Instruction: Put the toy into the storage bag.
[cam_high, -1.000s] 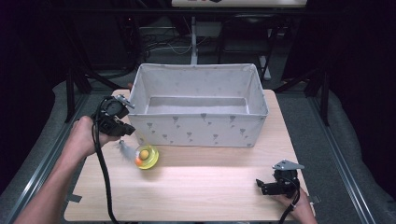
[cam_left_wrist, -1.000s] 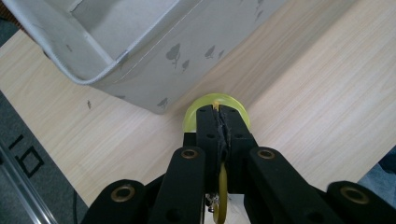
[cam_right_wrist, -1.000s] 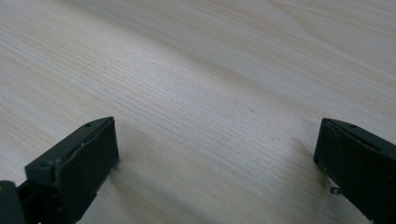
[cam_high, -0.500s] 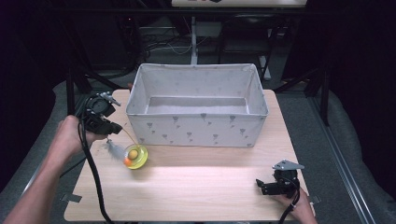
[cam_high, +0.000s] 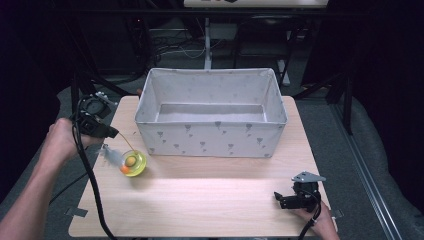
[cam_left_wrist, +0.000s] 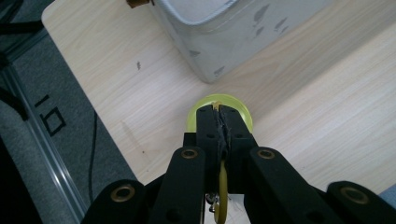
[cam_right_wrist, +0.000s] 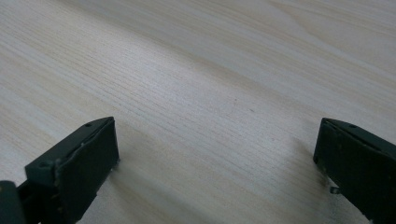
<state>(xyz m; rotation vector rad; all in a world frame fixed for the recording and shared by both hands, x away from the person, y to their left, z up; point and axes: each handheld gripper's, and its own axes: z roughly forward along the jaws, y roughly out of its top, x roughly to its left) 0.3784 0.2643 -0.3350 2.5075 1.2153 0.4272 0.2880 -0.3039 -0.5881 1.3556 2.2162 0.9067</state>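
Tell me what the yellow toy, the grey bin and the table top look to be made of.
Yellow toy: likely clear glossy plastic, since an orange ball shows through it; a pale feathery tuft sits beside it, and the left gripper pinches its thin strand. Grey bin: probably matte fabric, with soft rounded edges and a printed pattern. Table top: pale wood-grain, possibly laminate.

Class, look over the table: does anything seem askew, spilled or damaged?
Nothing looks spilled or damaged. The grey fabric storage bin stands upright and square on the wooden table. The left gripper holds a yellow feathered toy ball by its thin wand.
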